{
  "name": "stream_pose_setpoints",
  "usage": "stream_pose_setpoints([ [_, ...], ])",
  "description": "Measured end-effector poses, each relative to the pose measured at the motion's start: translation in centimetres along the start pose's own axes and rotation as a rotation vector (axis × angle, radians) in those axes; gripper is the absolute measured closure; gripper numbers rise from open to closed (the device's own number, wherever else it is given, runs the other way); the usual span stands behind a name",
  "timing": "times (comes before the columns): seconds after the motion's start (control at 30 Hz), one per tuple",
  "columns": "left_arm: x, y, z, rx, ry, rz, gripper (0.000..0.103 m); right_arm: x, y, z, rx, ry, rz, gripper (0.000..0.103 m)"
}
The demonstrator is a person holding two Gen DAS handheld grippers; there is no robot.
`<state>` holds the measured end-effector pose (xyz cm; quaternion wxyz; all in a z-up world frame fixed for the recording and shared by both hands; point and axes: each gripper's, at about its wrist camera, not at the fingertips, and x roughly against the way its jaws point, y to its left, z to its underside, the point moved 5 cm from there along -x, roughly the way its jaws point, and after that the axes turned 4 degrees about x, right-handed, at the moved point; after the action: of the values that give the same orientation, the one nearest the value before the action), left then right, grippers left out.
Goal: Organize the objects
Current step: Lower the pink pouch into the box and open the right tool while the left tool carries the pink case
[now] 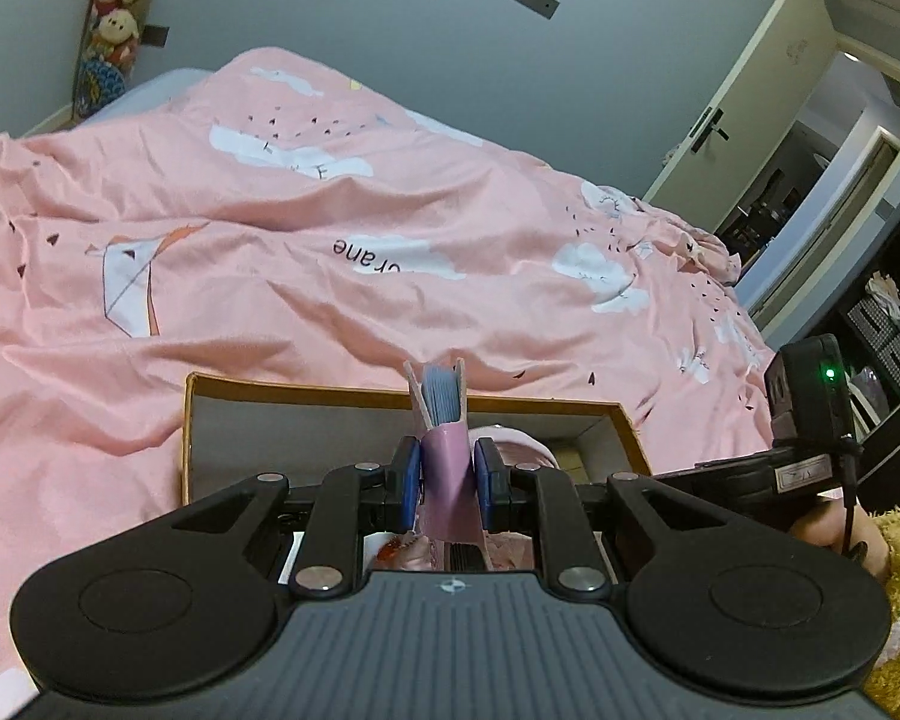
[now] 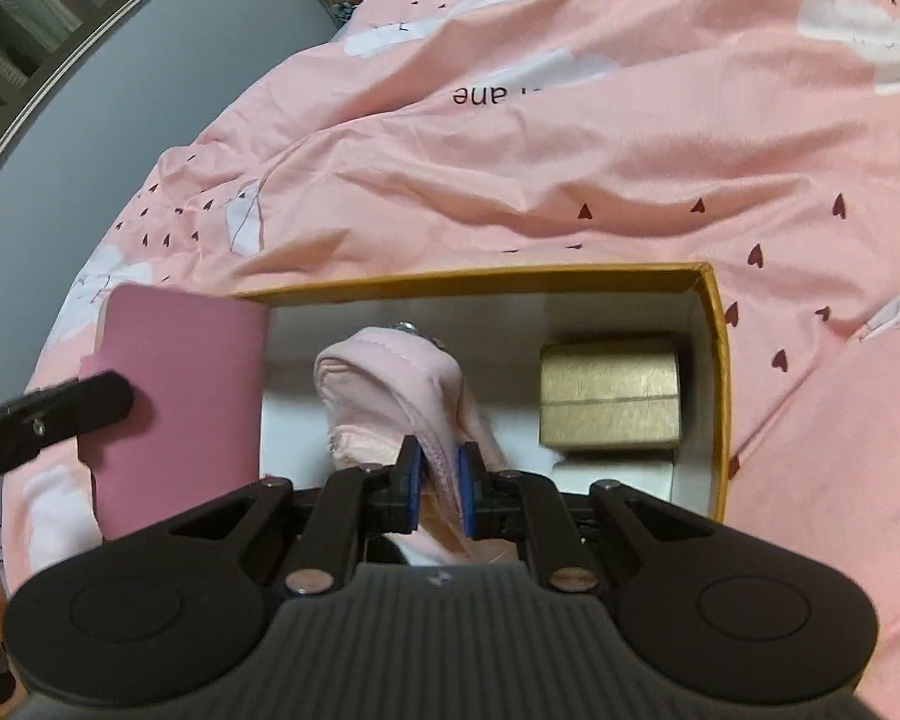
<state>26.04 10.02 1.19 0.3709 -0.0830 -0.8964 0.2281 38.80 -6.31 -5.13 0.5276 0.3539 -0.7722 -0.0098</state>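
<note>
My left gripper (image 1: pixel 447 474) is shut on the spine of a pink notebook (image 1: pixel 444 456) with blue page edges, held upright over the near left part of an open orange cardboard box (image 1: pixel 330 390). The notebook's cover (image 2: pixel 180 396) also shows in the right wrist view at the box's left end. My right gripper (image 2: pixel 439 480) is shut on the edge of a pink fabric pouch (image 2: pixel 390 390) inside the box (image 2: pixel 714 360). A gold gift box (image 2: pixel 609 393) lies in the box's right part.
The box rests on a bed under a rumpled pink quilt (image 1: pixel 330 240). Plush toys (image 1: pixel 117 18) hang on the wall at the far left. A door (image 1: pixel 744 90) and dark shelves (image 1: pixel 894 324) stand at the right.
</note>
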Motion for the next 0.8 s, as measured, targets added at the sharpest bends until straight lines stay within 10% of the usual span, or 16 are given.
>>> stream_pose_setpoints([
  [0.53, -3.8, 1.5, 0.8, 0.05, 0.074, -0.035, 0.082, -2.7, 2.5, -0.3, 0.362, -0.122, 0.263, 0.076],
  [0.8, -4.3, 1.7, 1.0, 0.073, 0.085, -0.03, 0.082, -0.1, 4.1, 1.0, 0.469, -0.179, 0.239, 0.075],
])
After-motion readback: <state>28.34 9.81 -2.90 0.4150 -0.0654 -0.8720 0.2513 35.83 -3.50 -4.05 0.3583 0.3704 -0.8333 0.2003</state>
